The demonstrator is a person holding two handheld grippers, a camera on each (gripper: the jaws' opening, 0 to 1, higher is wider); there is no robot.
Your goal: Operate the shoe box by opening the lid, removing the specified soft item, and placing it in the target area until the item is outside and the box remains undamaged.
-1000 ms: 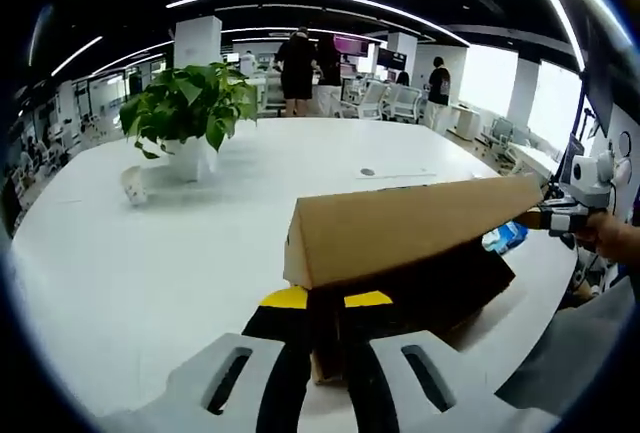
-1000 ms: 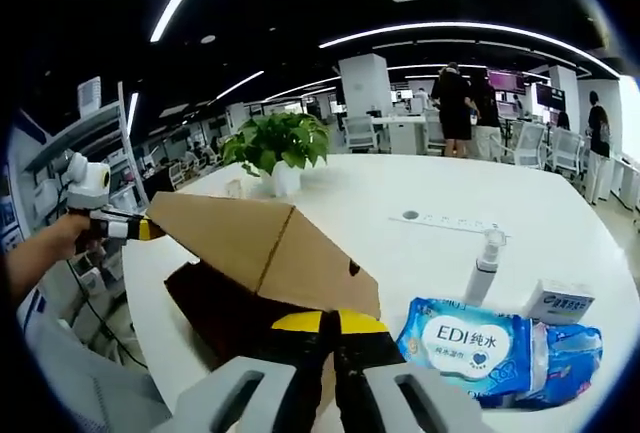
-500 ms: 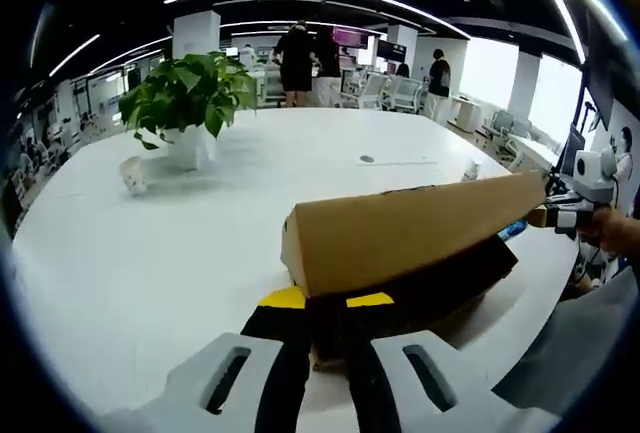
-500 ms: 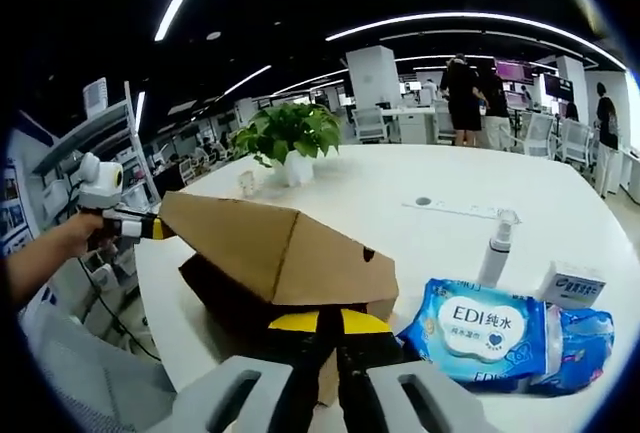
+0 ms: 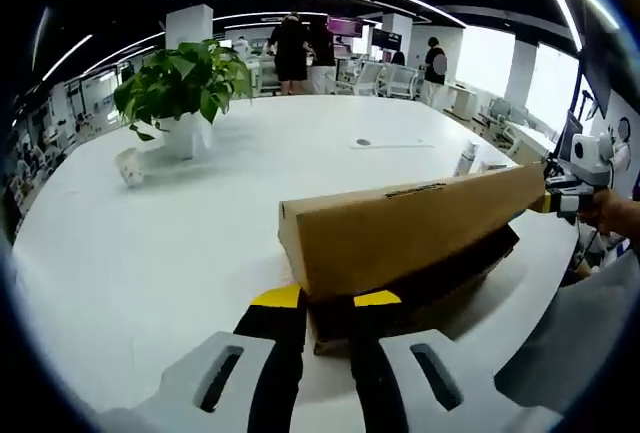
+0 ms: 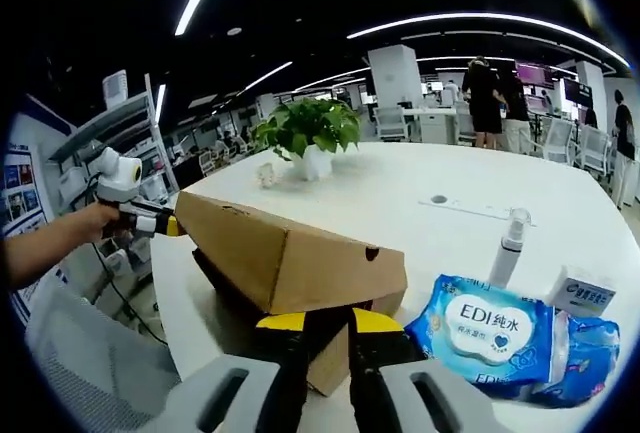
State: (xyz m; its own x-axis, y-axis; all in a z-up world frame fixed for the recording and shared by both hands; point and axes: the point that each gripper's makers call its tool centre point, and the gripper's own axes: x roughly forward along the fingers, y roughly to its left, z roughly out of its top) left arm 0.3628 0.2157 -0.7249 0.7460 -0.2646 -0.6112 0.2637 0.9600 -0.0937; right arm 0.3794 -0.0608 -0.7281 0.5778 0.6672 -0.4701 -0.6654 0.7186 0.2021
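The cardboard shoe box lid (image 5: 410,228) hangs lifted over the dark open box (image 5: 440,271) on the white table. At the bottom of the left gripper view, my left gripper (image 5: 322,305) is shut on the lid's near end. A hand holds my right gripper (image 5: 556,196) at the lid's far end. In the right gripper view, the lid (image 6: 290,253) stretches away from my right gripper (image 6: 325,325), which is shut on its edge. My left gripper (image 6: 152,219) grips the other end. The box (image 6: 335,368) sits underneath, and its contents are hidden.
A blue wet-wipes pack (image 6: 495,335), a small spray bottle (image 6: 512,243) and a small white carton (image 6: 582,291) lie right of the box. A potted plant (image 5: 180,93) and a paper cup (image 5: 128,166) stand far across the table (image 5: 150,253). People stand in the office behind.
Both grippers kept their hold while the lid swung more level, so its side wall now faces each camera. Both views shifted slightly with the hands.
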